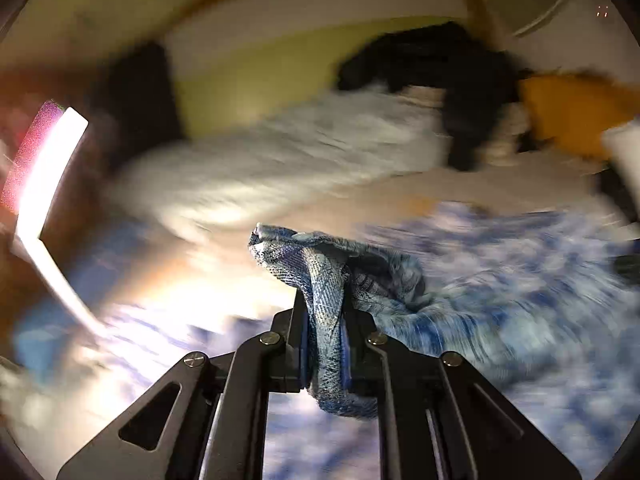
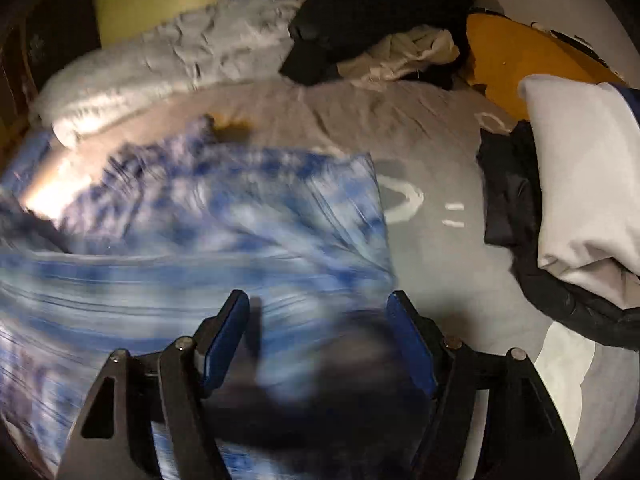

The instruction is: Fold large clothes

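Clamped in the left tongs [image 1: 325, 320]: a bunched corner of the blue tie-dye garment [image 1: 460, 300], jaws closed narrow on a twisted rope of cloth that pokes out above the fingertips and hangs below them. From that pinch, cloth trailing off to the right and slightly away, so the long run of the garment lies rightward of the left tongs, toward the other hand.

Right tongs [image 2: 318, 304] spread wide, gripping nothing, poised directly over the blue tie-dye garment [image 2: 224, 224]; blue pads [image 2: 224, 340] framing blurred fabric. Right edge of the cloth just inside the right-hand finger, bulk stretching leftward and ahead across the grey bed sheet [image 2: 432, 248]. Probably the nearer tool for the free edge, hence the likely one to close next. Much motion blur in both views, so exact fold lines not readable.

Farther off: pale crumpled duvet [image 2: 160, 64] along the far side, dark clothes pile [image 2: 360, 12] beyond, white pillow [image 2: 584, 176] at right atop a black jacket [image 2: 508, 192].
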Tool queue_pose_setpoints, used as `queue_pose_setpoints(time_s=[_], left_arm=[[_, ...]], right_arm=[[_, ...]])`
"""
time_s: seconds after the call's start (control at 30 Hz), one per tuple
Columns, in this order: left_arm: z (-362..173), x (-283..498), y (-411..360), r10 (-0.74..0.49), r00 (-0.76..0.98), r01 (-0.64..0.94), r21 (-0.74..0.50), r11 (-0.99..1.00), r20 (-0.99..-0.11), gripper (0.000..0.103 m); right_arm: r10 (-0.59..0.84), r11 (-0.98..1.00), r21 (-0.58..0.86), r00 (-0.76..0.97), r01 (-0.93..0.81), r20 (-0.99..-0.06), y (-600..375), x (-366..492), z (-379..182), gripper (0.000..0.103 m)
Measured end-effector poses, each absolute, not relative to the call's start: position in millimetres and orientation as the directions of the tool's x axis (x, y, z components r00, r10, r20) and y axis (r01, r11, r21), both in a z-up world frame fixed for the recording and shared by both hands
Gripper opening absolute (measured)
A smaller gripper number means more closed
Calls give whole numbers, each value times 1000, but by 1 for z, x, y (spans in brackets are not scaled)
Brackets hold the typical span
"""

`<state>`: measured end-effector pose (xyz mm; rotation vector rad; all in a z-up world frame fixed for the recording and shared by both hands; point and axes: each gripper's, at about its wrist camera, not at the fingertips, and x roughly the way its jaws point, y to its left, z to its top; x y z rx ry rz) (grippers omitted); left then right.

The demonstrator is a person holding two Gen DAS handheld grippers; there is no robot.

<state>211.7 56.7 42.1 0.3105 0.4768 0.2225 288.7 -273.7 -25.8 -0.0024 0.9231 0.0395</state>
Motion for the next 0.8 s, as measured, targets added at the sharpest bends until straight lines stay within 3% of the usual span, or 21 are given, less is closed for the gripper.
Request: queue_pose_setpoints(time_s=[0.07,0.2,0.27,0.3,0.33,0.43,0.67,0.8], left_arm=[[37,218,64,363,836,-184,413,892,-411,12],[1,239,91,368,700,-202,324,924,-612,20],[-17,244,98,374,651,-207,320,925,-661,25],[-22,245,100,392,633,-220,330,918,-668,35],[-24,244,103,409,620,-241,333,912,-669,49],[-10,237,118,379,643,-284,252,925,-665,66],[58,214,148,272,736,-266,105,958,-620,80],[99,194,171,235,778,-252,54,966,-583,95]], right_arm=[[32,999,23,561,-24,-827,-275,294,-36,70],[27,1000,25,510,-10,-860,-280,299,-48,70],[6,1000,1,516,-10,-856,-279,299,-48,71],[1,1000,-5,518,-10,-855,-279,298,-47,71],[0,1000,-5,518,-9,-855,-279,298,-46,72],[-8,1000,-11,536,-3,-844,-279,296,-43,72],[17,1000,10,630,-14,-777,-277,285,-18,73],[44,999,22,676,-41,-735,-274,276,-5,73]])
